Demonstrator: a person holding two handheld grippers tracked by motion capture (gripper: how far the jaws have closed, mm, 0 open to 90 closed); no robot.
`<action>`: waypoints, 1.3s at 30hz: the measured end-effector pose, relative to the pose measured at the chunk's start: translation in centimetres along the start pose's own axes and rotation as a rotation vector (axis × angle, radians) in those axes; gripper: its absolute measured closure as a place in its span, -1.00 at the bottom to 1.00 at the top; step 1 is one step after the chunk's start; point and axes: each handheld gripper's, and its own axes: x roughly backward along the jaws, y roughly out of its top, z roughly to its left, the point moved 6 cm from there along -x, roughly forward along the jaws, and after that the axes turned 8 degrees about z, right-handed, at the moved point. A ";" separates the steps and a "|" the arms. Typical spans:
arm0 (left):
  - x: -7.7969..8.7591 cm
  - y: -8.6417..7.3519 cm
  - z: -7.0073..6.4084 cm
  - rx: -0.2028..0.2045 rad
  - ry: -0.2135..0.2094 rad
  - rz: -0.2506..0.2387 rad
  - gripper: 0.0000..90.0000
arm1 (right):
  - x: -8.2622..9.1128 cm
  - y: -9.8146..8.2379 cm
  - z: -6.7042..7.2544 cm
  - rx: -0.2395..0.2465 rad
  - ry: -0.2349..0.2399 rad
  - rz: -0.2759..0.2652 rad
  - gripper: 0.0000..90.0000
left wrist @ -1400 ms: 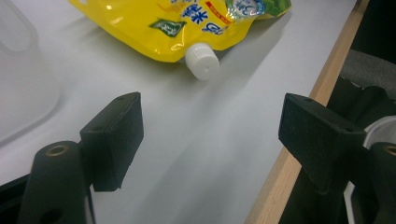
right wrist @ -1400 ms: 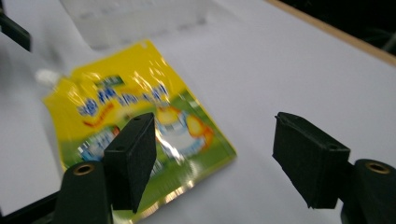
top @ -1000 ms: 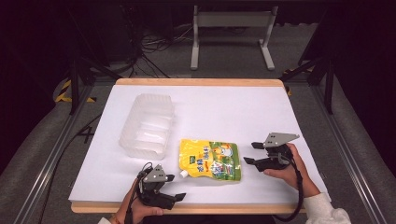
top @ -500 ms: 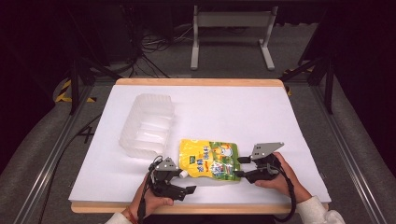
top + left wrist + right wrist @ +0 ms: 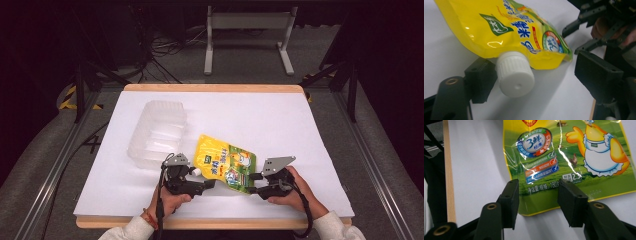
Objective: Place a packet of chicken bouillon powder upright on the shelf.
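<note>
Pouch: a flat yellow-and-green plastic spout pouch point(image 5: 226, 163) printed with a cartoon duck was seen lying on the white-covered worktop point(image 5: 280, 120), near its front edge, between the two hands; its place was unchanged from the earlier frames.
Cap: the pouch's white ribbed screw cap point(image 5: 515, 73) was pointed toward the left tongs, at the pouch's lower left corner in the high view.
Left tongs: the left tongs point(image 5: 207, 184) had been carried in from the front left, where they were seen a second earlier, to the cap end of the pouch. In the left gripper view the cap was seen between the two black jaws, close against one pad, with the other pad well off to the side; the jaws were held apart and nothing was clamped.
Right tongs: the right tongs point(image 5: 253, 183) had been brought down and inward from beside the pouch to its bottom right corner. Their jaws had just been closing; in the right gripper view the green bottom edge of the pouch was seen in the gap, with the pads not yet pressed on it.
Tray: a clear, ribbed plastic tray point(image 5: 156, 133) was left lying just beyond the left tongs, beside the pouch, as before.
Hands: both sleeved forearms were seen entering from the front edge.
</note>
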 end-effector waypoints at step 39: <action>3.9 5.1 -6.7 -0.456 0.108 -0.189 0.66 | 4.3 1.4 -2.0 -0.041 -0.121 -0.183 -0.20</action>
